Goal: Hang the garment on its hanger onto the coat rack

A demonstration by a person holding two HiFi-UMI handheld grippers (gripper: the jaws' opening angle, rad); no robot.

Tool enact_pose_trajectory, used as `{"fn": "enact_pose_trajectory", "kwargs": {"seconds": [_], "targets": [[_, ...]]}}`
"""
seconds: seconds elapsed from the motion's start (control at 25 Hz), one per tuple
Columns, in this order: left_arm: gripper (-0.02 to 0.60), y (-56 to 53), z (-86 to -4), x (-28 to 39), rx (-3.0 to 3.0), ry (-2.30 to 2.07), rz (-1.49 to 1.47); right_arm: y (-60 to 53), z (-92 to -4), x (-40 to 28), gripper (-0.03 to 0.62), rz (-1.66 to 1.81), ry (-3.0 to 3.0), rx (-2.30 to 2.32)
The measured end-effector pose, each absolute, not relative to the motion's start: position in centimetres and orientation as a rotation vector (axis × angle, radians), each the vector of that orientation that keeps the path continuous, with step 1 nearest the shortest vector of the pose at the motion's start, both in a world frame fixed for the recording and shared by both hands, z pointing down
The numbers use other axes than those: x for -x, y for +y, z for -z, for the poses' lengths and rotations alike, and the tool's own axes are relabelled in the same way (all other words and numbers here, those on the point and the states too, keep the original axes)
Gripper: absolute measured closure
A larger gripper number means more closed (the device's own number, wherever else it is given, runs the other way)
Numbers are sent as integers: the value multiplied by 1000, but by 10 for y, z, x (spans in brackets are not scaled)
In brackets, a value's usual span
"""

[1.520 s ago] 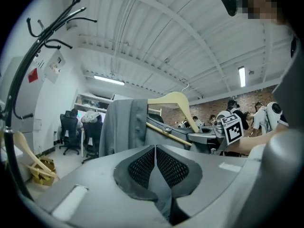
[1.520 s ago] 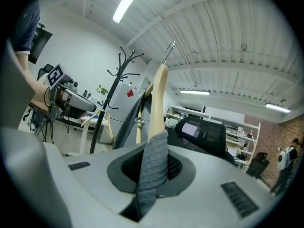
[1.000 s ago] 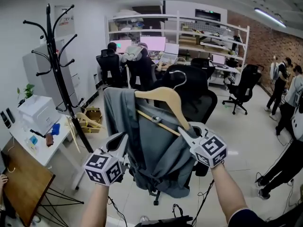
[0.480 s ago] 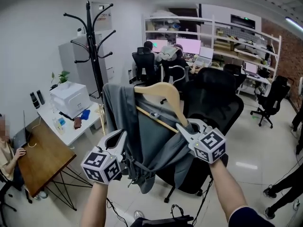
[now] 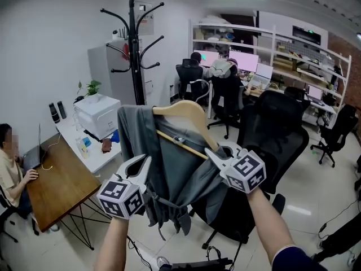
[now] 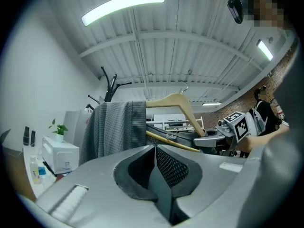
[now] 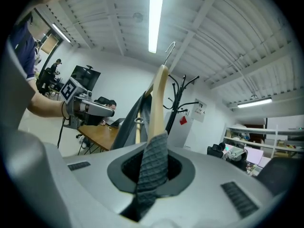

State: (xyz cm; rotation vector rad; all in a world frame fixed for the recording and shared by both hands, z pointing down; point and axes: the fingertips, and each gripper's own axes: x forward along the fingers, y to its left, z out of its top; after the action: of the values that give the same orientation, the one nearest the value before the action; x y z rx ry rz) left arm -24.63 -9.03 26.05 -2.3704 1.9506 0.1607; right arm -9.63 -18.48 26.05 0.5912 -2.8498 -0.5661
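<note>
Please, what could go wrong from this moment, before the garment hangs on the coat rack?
1. The garment lies bunched over one shoulder of the hanger; it could slide off on the way.
2. The right gripper holds the hanger only at one end, so the hook may tilt and miss a prong of the coat rack, which stands apart, beyond the white table.

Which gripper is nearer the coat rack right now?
Left, as far as the head view shows. Left gripper is almost straight below the coat rack; right gripper, shut on the hanger end, sits further right. Neither touches it.
</note>
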Motion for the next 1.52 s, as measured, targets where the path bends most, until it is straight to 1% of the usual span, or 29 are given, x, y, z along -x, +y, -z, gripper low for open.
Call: {"fn": "enact_pose_trajectory", "kwargs": {"seconds": [0.32,0.64,1.16,1.52], "targets": [[580,-124,-248,313,2355,1928,-180,-216,-265,163,563,569,-2824,-542],[581,-168,-213,370,2353,1863,-151,-248,-230,230,563,643,-2822,-542],[581,-232,-143,416,2241,1868,-158,-330,-149,311,563,717,-2874,-400],[581,-256,-121,447,2113,1943,-181,-374,-123,357,563,813,-2848,-242]]}}
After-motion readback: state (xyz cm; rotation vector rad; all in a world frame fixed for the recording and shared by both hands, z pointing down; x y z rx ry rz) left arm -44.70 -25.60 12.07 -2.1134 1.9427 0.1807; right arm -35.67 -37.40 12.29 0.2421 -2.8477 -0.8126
